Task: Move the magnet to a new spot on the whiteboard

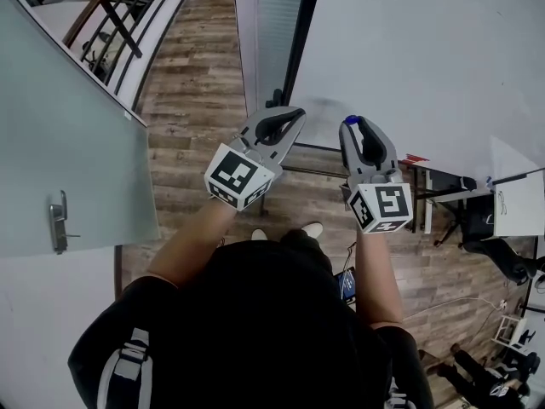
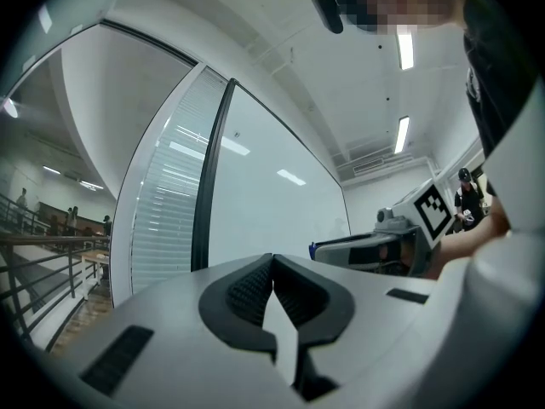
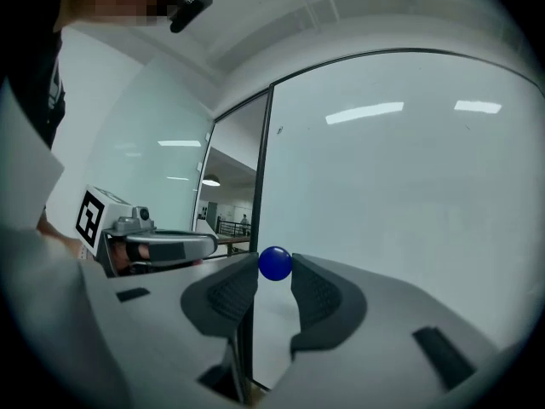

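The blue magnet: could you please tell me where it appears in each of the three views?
Head view: the blue magnet peeks out at the tip of the right gripper, centre of frame.
Left gripper view: a blue sliver at the other gripper's tip, right of centre.
Right gripper view: centre, pinched between the jaws.
Shared landmark: the whiteboard's black frame post, left of the magnet everywhere.
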Demonstrator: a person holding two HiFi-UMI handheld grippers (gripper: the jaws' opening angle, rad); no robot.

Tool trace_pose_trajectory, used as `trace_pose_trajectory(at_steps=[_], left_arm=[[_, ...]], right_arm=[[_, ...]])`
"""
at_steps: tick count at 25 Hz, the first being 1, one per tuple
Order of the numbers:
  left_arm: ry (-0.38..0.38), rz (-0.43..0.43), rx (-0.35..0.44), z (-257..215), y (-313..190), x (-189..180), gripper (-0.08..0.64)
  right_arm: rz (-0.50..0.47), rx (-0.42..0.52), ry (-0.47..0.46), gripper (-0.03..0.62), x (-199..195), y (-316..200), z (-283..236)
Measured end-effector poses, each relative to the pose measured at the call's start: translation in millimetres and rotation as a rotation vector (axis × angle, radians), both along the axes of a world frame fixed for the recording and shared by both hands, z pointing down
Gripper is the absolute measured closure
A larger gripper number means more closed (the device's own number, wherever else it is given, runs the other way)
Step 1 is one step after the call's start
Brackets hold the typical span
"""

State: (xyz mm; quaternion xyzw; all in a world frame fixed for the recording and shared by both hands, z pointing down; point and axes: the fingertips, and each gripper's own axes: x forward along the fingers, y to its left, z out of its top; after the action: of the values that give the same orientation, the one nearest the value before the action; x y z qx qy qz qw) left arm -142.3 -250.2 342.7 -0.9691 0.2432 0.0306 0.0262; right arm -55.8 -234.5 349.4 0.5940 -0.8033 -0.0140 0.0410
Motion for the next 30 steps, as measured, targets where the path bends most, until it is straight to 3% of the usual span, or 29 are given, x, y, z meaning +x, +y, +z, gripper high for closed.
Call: trace_pose_trajectory(at_steps=[6,21,30], left_arm=[[0.013,0.02,-0.013,2.4,8.2,-1.7,0.555],[0.006,0.068,-0.023,13.1,18.8,2.4,0.555],[-0.006,0.114,-0.03,17.1,25.7,37.5,0.555]], right_arm=[[-0.032,0.006,-0.083,0.474,-2.6,16.9,2.0],[-0.005,-0.028,-0.064,0.474,-1.8,32.3,16.3],[0.057,-0.029,-0.061,0.474,37.4,38.9,18.3]])
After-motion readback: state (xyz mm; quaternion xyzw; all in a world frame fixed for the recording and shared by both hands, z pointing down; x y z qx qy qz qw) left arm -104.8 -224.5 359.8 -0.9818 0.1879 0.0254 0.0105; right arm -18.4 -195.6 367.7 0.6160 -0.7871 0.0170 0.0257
